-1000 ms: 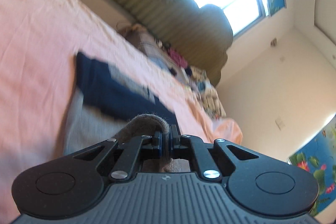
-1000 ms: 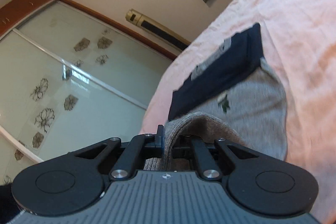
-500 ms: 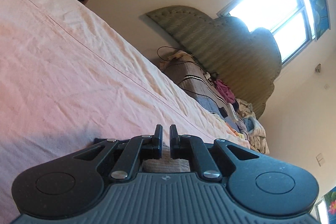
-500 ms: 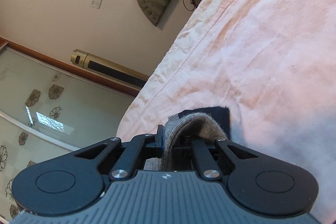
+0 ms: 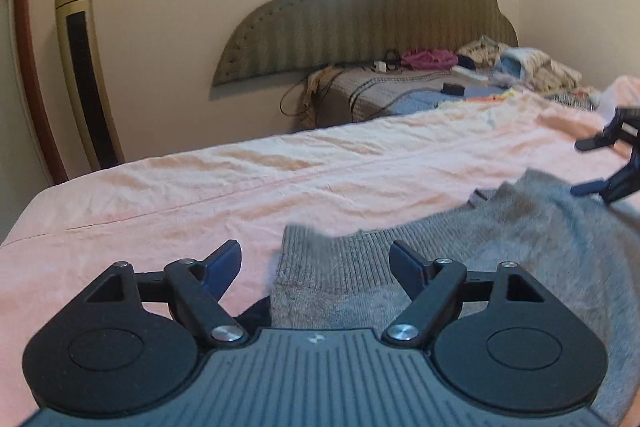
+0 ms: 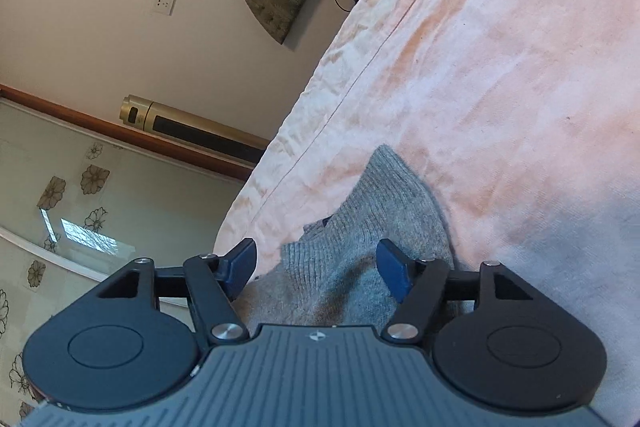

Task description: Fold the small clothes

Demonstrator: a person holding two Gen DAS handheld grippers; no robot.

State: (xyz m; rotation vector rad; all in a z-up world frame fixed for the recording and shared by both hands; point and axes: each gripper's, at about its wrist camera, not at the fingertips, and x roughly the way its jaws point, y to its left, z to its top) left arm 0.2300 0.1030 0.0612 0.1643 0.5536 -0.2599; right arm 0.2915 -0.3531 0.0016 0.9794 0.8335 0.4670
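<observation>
— As both grippers let go over the pink bed sheet [image 5: 248, 187], where does the garment lie?

— Directly ahead of each. The left gripper [image 5: 316, 261] has its jaws opening, pads apart and off the cloth, the ribbed hem of the grey knit garment [image 5: 460, 239] just in front of and beneath them. The right gripper [image 6: 316, 265] is opening too, grey knit between its blue pads [image 6: 394, 273] but not pressed.

— Which way does the piece run?

— Seen from the left gripper, its long axis stretches away to the right, ending at the right gripper [image 5: 600, 167] near that frame's edge. Each hand sits at its own end; neither looks nearer the middle.

— What does one camera catch that the other misses?

— Only the left view shows both tools at once, plus a dark fabric edge [image 5: 256, 313] peeking out under the grey beside its left finger. The right view shows the garment's far rounded end tapering onto the sheet, unobstructed.

— The next move?

— Likely a fresh grasp for another fold, judging by the flattened lie.
</observation>
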